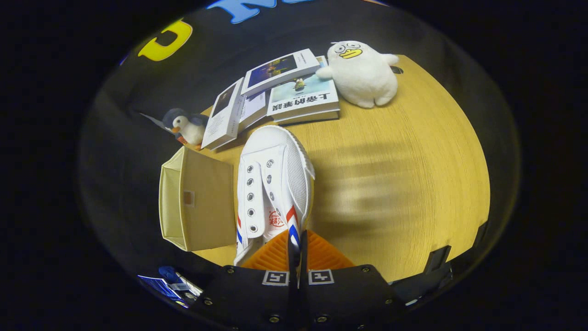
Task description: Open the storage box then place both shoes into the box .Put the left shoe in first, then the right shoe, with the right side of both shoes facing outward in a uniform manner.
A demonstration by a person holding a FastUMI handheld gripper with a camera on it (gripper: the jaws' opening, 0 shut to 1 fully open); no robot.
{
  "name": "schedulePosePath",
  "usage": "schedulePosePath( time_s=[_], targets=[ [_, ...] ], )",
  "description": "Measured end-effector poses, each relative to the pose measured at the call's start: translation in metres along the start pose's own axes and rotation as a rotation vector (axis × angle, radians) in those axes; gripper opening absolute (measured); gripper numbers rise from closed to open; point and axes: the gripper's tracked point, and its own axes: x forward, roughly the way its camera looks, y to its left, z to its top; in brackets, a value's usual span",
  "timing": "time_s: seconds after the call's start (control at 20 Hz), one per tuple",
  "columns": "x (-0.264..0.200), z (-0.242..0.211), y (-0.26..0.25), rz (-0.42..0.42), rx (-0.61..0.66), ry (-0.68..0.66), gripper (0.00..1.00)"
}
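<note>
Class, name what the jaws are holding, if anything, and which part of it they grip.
The gripper holds the white shoe, pinched on its side wall near the heel.

Canvas shoe point(275, 179), wood-grain table point(390, 184), fabric storage box point(197, 202), fluffy plush duck point(363, 76)

Claw point(297, 243) — ribbed pads, black screwed housing, two square black-and-white markers.

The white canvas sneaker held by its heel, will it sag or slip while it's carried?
The white canvas sneaker is probably light, and its sole likely keeps it straight. The gripper pinches only thin heel fabric, so the shoe may pivot or slide out. Its unlaced upper looks soft and might fold against the beige fabric storage box.
</note>
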Motion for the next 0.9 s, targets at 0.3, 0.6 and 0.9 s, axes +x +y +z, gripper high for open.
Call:
schedulePosePath(
  time_s=[0.3, 0.6, 0.9],
  targets=[
    [0.0, 0.006, 0.061, 0.047, -0.118, 0.027, 0.01],
    [-0.001, 0.017, 0.125, 0.087, -0.248, 0.039, 0.01],
    [0.005, 0.021, 0.185, 0.146, -0.338, 0.062, 0.01]
  ],
)
